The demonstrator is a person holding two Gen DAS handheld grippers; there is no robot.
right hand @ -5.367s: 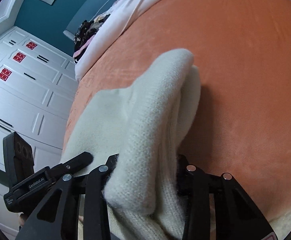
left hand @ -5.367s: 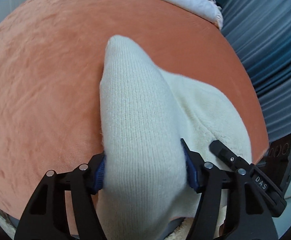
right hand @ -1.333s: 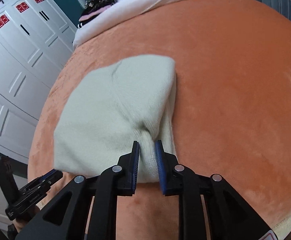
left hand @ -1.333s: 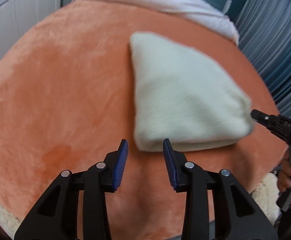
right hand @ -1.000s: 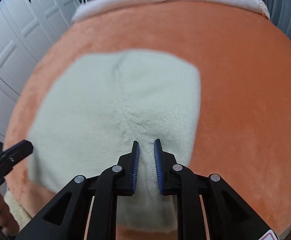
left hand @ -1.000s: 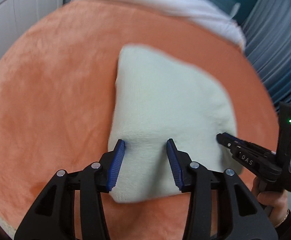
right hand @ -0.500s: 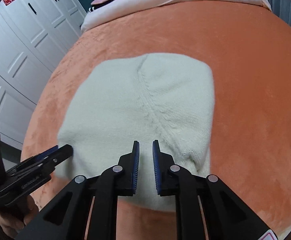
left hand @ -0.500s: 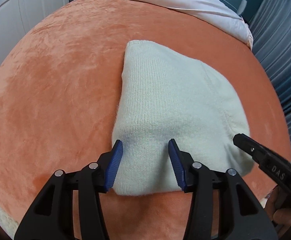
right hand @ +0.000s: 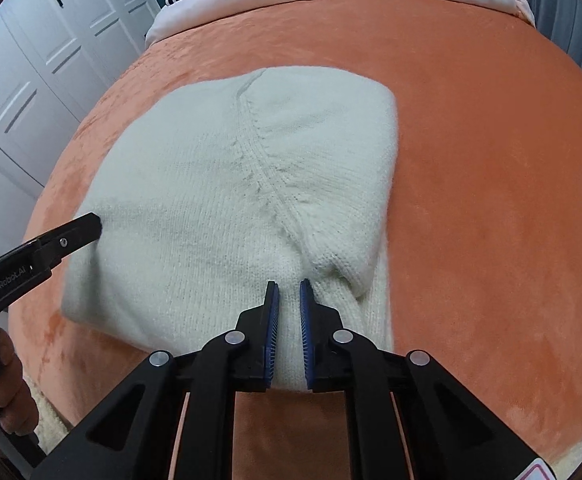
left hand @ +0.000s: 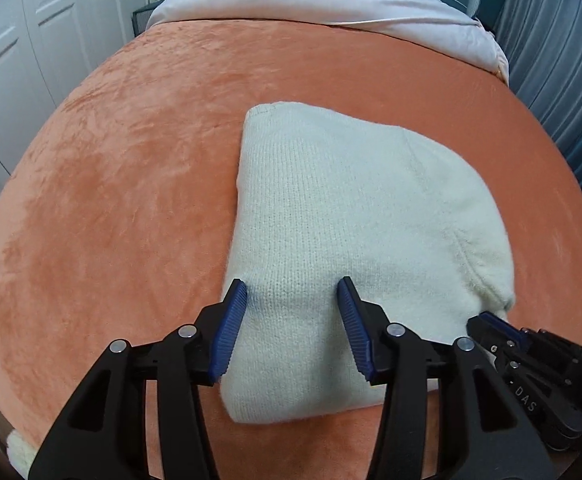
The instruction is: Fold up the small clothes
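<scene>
- Sweater (left hand: 355, 216), cream knit and folded, now lies flat on the orange bed cover (left hand: 131, 168); seconds ago both grippers held it up.
- Left hand-held gripper (left hand: 291, 312) angles steeply down, half open, pads astride the near edge.
- Right hand-held gripper (right hand: 289, 312) angles down likewise, jaws closing, knit between them.
- Sweater's long axis runs away towards the white bedding (left hand: 331, 0).

A home bedroom: an orange plush blanket (left hand: 131, 184) covers a bed, with white bedding (left hand: 331, 4) at its far end, white panelled wardrobe doors (right hand: 31, 80) left, grey-blue curtains (left hand: 563, 60) right.
</scene>
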